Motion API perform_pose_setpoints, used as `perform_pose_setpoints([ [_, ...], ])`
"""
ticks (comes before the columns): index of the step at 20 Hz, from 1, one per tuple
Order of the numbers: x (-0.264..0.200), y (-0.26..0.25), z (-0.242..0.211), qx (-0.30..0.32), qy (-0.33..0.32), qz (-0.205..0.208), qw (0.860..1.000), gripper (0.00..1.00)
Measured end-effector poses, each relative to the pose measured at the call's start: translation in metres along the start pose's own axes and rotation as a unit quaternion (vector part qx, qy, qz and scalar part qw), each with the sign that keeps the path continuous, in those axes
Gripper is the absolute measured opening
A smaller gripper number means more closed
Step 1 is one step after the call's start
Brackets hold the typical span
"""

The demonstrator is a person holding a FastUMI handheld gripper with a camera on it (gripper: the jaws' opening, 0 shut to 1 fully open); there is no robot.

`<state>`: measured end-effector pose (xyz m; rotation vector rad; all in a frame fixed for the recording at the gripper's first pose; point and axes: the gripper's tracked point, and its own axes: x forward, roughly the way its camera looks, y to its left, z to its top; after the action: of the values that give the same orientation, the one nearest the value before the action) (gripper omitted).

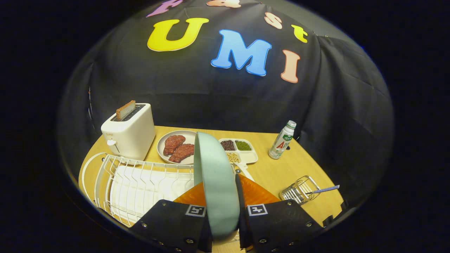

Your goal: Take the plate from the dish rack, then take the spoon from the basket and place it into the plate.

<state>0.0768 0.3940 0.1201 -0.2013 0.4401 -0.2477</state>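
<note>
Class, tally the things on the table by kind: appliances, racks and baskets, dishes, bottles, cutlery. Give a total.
Appliances: 1, toaster
Racks and baskets: 2, dish rack, basket
Dishes: 3, pale green plate clamped in gripper, meat plate, divided tray
Bottles: 1, bottle
Cutlery: 1, spoon
Total: 8

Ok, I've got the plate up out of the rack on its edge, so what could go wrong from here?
1. The pale green round plate is pinched edge-on in the gripper; it could twist or slip.
2. Swinging it down, its rim may clip the white wire dish rack or the compartment tray of beans just beyond.
3. The small wire basket with the blue-handled spoon looks light and could get knocked.
</note>
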Motion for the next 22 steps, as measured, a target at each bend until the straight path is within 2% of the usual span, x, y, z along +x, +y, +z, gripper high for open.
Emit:
perform_pose_setpoints([
  [5,-0.042,-0.015,0.011,-0.009,-0.022,-0.011,1.000,0.28],
  [11,-0.103,-0.049,-0.020,-0.011,-0.024,-0.011,1.000,0.28],
  [16,-0.137,-0.072,-0.068,0.003,-0.006,0.007,1.000,0.28],
  [20,-0.143,-0.082,-0.119,-0.004,0.024,0.033,0.999,0.28],
  [22,-0.142,-0.085,-0.146,0.013,0.047,0.049,0.998,0.28],
])
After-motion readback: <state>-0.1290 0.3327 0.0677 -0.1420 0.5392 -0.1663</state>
